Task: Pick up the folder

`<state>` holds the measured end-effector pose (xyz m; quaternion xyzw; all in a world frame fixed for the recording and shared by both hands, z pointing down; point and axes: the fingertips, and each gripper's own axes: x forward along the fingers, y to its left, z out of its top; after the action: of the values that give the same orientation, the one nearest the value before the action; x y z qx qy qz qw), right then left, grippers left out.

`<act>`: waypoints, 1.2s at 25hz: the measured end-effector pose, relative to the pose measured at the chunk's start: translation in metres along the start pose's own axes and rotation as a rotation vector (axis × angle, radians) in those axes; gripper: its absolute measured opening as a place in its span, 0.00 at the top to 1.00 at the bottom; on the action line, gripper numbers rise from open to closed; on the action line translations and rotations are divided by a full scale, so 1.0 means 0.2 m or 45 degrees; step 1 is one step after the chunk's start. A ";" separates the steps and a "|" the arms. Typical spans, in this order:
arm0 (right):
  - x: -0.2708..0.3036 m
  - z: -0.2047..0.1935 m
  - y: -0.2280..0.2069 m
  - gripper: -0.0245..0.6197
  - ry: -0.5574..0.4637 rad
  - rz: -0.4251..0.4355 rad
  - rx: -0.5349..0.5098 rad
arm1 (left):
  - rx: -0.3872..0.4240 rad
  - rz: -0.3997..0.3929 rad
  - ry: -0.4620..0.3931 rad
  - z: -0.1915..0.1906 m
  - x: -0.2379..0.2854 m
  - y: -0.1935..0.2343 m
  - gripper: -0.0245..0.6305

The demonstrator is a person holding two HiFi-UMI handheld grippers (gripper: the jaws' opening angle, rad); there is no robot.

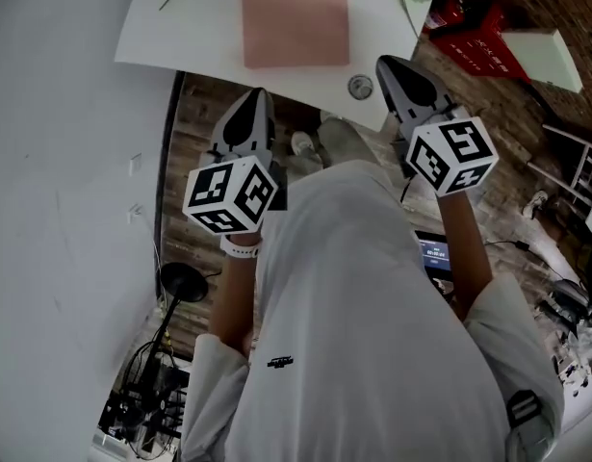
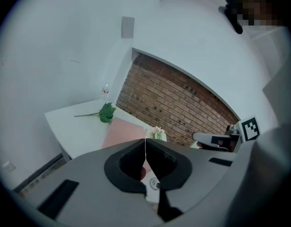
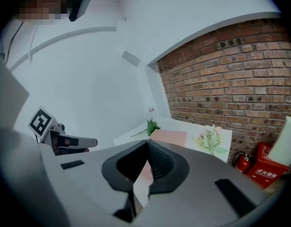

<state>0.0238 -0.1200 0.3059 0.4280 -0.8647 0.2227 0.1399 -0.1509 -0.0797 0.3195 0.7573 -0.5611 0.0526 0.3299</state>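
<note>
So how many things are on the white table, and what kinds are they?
Pink folder: 1
Green leafy stem: 1
Pale flower sprig: 1
Small round disc: 1
Small glass: 1
Total: 5

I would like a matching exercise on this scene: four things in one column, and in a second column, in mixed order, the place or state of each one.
Things:
1. flat pink rectangular folder
2. green leafy stem
3. red box with white print
4. left gripper

Places or states:
A. shut, nothing between its fingers
B. on the floor, right of the table
C. on the white table, towards its left edge in the head view
D. flat on the table's middle

Pairs: 1-D, 2-C, 3-B, 4-A.
</note>
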 end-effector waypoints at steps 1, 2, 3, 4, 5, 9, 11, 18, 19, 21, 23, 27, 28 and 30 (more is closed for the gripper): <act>0.02 0.00 -0.02 0.95 0.004 0.004 0.005 | 0.001 0.010 0.003 0.01 0.02 0.01 0.93; 0.04 -0.01 -0.04 0.95 0.010 0.007 0.010 | -0.001 0.025 0.010 0.01 0.05 0.02 0.93; 0.06 -0.01 -0.06 0.95 0.018 0.008 0.017 | -0.006 0.041 0.018 0.01 0.08 0.04 0.93; 0.07 -0.03 -0.08 0.95 0.026 0.006 0.027 | -0.014 0.053 0.025 0.00 0.10 0.05 0.93; 0.09 -0.04 -0.10 0.95 0.034 0.003 0.039 | -0.024 0.058 0.029 -0.01 0.12 0.06 0.93; 0.16 -0.08 -0.17 0.95 0.051 -0.008 0.077 | -0.050 0.063 0.049 -0.03 0.20 0.09 0.93; 0.21 -0.10 -0.19 0.94 0.058 -0.001 0.108 | -0.047 0.075 0.067 -0.05 0.23 0.12 0.93; 0.37 -0.19 -0.28 0.87 0.100 0.009 0.154 | -0.040 0.128 0.164 -0.15 0.39 0.21 0.93; 0.39 -0.20 -0.31 0.86 0.111 0.010 0.165 | -0.034 0.127 0.177 -0.16 0.42 0.21 0.93; 0.45 -0.22 -0.35 0.83 0.127 0.016 0.188 | -0.022 0.122 0.194 -0.16 0.49 0.23 0.93; 0.51 -0.24 -0.36 0.81 0.134 0.023 0.194 | -0.018 0.119 0.198 -0.16 0.53 0.26 0.93; 0.59 -0.29 -0.35 0.70 0.166 0.036 0.190 | -0.019 0.112 0.208 -0.17 0.56 0.32 0.88; 0.62 -0.29 -0.35 0.68 0.173 0.036 0.188 | -0.023 0.105 0.215 -0.17 0.58 0.33 0.81; 0.66 -0.32 -0.37 0.64 0.192 0.036 0.192 | -0.025 0.104 0.230 -0.18 0.61 0.36 0.76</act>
<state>0.0076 -0.2166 0.4366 0.4070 -0.8384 0.3207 0.1689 -0.1591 -0.1704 0.4342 0.7228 -0.5599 0.1286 0.3841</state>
